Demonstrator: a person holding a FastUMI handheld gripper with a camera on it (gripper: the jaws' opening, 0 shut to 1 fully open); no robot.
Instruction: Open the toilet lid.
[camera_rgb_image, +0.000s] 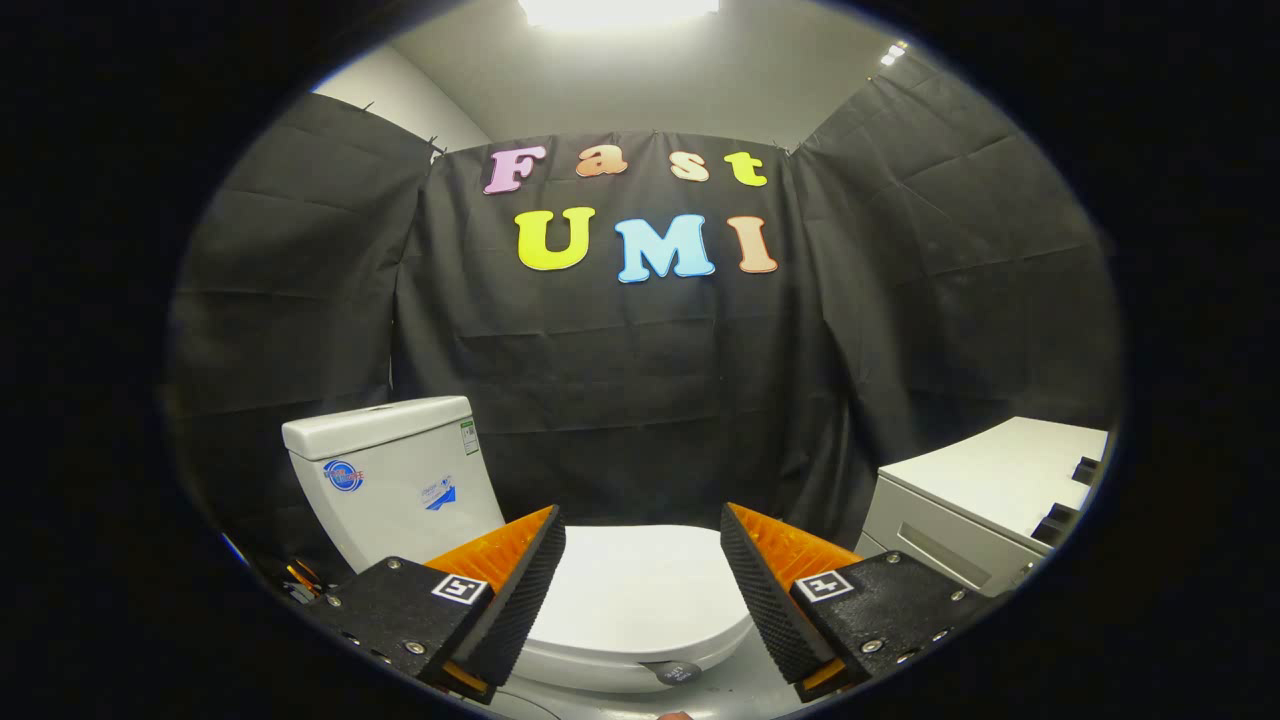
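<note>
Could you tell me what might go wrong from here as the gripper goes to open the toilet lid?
The gripper is open, above the closed toilet lid and gripping nothing; the smooth lid may slip off its fingers. Lifted too fast, the lid could strike the tank behind it. The cabinet close alongside leaves little room to swing.

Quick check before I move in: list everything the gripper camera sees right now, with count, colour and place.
toilet lid: one, white, closed, lying flat between and just beyond the fingers.
toilet tank: one, white with small stickers, upright behind the lid, beyond the left finger.
cabinet: one, white, beside the toilet, beyond the right finger.
round button: one, dark, on the toilet's front edge below the lid.
ceiling light: one, bright white, overhead.
gripper: one, fingers spread open and apart over the lid, pressing on nothing.
</note>
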